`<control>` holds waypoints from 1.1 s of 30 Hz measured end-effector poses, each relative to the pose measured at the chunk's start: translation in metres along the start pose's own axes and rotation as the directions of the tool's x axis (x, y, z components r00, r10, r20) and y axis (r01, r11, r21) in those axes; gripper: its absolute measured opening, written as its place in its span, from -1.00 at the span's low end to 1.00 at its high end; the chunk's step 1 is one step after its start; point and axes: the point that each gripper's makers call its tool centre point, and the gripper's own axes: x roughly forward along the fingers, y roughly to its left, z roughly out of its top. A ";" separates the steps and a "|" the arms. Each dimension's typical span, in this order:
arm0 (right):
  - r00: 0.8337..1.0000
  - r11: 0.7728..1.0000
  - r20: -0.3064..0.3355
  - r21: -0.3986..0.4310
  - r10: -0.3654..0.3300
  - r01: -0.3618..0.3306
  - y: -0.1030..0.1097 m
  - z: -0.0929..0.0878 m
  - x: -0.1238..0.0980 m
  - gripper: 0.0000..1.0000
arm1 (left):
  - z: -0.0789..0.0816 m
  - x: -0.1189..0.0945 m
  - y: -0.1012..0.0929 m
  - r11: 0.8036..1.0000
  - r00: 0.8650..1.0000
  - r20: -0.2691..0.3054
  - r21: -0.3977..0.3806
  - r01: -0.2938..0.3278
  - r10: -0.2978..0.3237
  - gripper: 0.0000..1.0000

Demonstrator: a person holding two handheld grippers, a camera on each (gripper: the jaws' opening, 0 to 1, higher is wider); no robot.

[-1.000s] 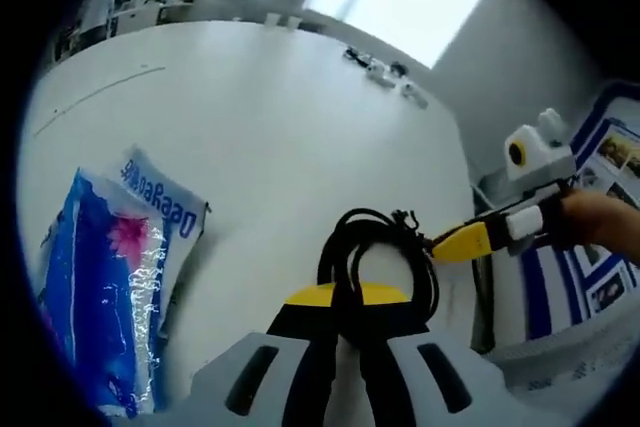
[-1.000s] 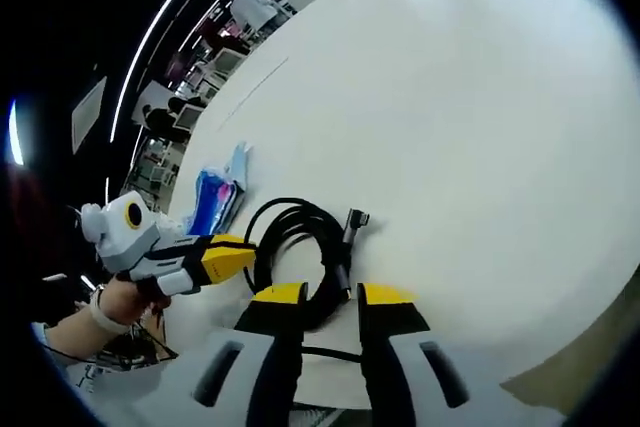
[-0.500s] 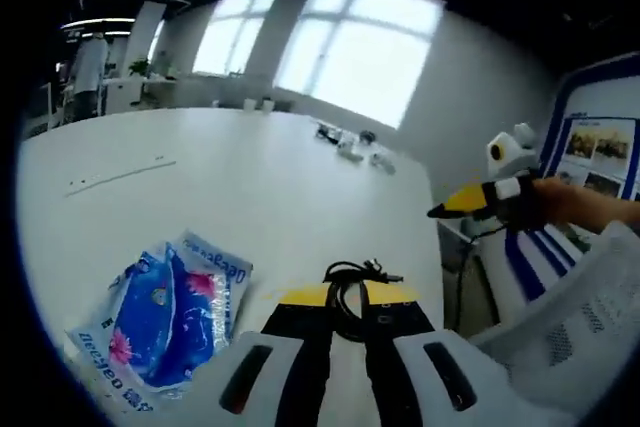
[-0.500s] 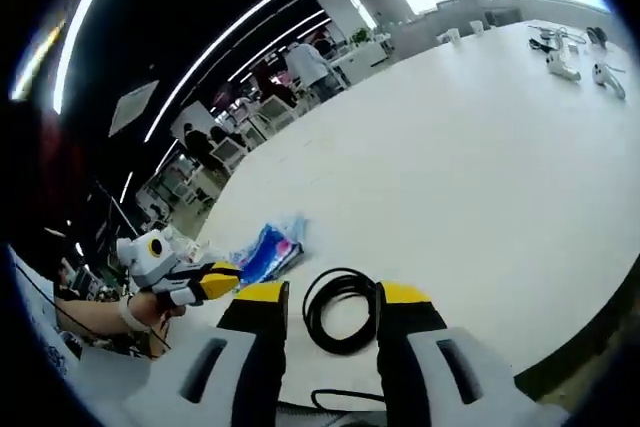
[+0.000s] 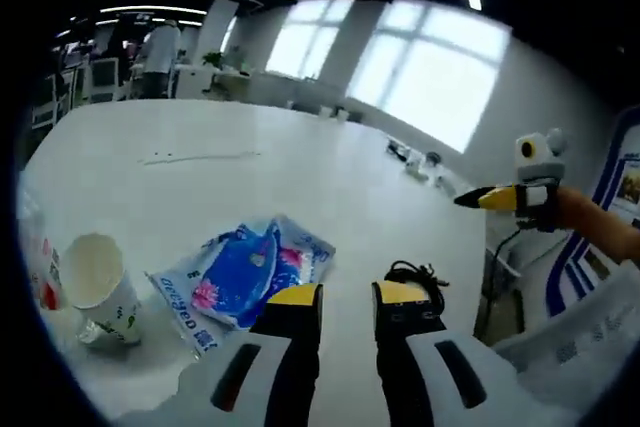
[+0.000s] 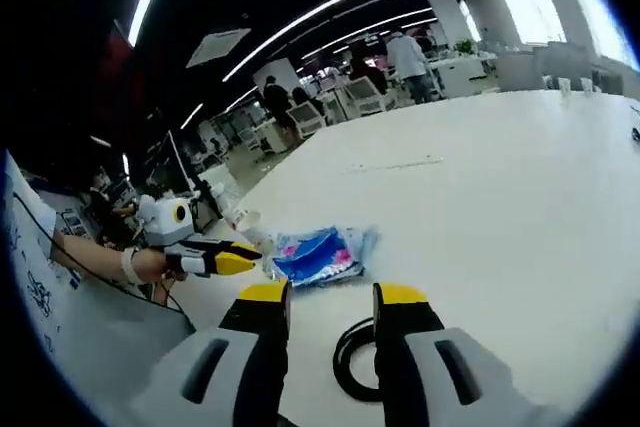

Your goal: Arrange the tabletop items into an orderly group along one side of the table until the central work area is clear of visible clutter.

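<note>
The left tongs (image 5: 347, 297) stood released above the white desk (image 5: 300, 157), yellow tips apart with nothing between them, and the right tongs (image 6: 330, 297) were likewise released and empty. Taking the coiled black cable (image 5: 415, 275) as the landmark, it lay on the desk just beyond the left tongs' tip on the view's right side; in the right gripper view, the coil (image 6: 352, 362) lay just below and between the 2 tips, not gripped. Just left of the cable lay the blue printed plastic packet (image 5: 245, 277), flat, near but apart from it. Farther left stood the white paper cup (image 5: 97, 285), upright near the desk edge. These 3 items sat fairly close together toward 1 side, so grouping looked well advanced; tidier alignment may remain. Well beyond the cable, small grey objects (image 5: 420, 162) lay near the far edge.
</note>
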 end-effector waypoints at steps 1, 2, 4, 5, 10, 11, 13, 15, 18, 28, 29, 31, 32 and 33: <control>1.000 0.999 -0.013 -0.031 0.016 -0.016 -0.001 0.004 0.003 -0.39 | -0.001 -0.002 0.003 0.999 1.000 -0.008 -0.019 -0.027 0.027 -0.60; 0.999 0.998 -0.027 -0.052 0.039 -0.041 0.001 0.006 0.005 -0.40 | -0.003 -0.005 0.006 0.998 0.998 -0.030 -0.038 -0.052 0.051 -0.58; 0.997 0.997 -0.033 -0.046 0.068 -0.069 0.002 0.013 0.011 -0.40 | -0.003 -0.011 0.012 0.991 0.995 -0.032 -0.086 -0.100 0.098 -0.51; 0.996 0.995 -0.039 -0.056 0.082 -0.084 0.002 0.016 0.016 -0.38 | -0.001 -0.013 0.012 0.988 0.994 -0.011 -0.111 -0.107 0.106 -0.45; 0.994 0.989 -0.074 -0.119 0.083 -0.092 0.004 0.019 0.030 -0.36 | -0.017 -0.016 0.012 0.984 0.994 -0.024 -0.139 -0.108 0.105 -0.22; 0.995 0.992 -0.084 -0.104 0.060 -0.069 0.004 0.018 0.031 -0.34 | -0.023 -0.017 0.011 0.978 0.994 -0.045 -0.178 -0.106 0.099 -0.21; 0.993 0.989 -0.073 -0.107 0.091 -0.098 0.012 0.021 0.032 -0.29 | -0.023 -0.021 0.009 0.977 0.995 -0.040 -0.193 -0.093 0.086 -0.15; 0.990 0.984 -0.125 -0.156 0.063 -0.082 0.008 0.015 0.038 -0.26 | -0.023 -0.022 0.011 0.973 0.995 -0.036 -0.209 -0.098 0.092 -0.15; 0.991 0.983 -0.126 -0.170 0.055 -0.077 0.007 0.015 0.044 -0.12 | -0.033 -0.022 0.022 0.969 0.988 -0.097 -0.207 -0.134 0.116 -0.21; 0.973 0.965 -0.226 -0.242 0.049 -0.104 -0.001 0.001 0.071 -0.03 | -0.035 -0.029 0.040 0.929 0.976 -0.065 -0.297 -0.220 0.210 -0.31; 0.972 0.964 -0.228 -0.243 0.051 -0.107 -0.001 0.001 0.074 -0.03 | -0.036 -0.028 0.040 0.926 0.976 -0.063 -0.306 -0.220 0.211 -0.31; 0.970 0.961 -0.242 -0.258 0.036 -0.100 -0.005 0.000 0.079 -0.05 | -0.040 -0.027 0.041 0.923 0.974 -0.074 -0.309 -0.228 0.216 -0.34; 0.968 0.954 -0.249 -0.282 0.030 -0.101 -0.006 0.000 0.080 -0.06 | -0.041 -0.026 0.043 0.919 0.972 -0.070 -0.316 -0.234 0.224 -0.34; 0.968 0.947 -0.250 -0.304 0.026 -0.104 -0.007 0.001 0.084 -0.08 | -0.042 -0.024 0.043 0.918 0.972 -0.073 -0.318 -0.235 0.223 -0.36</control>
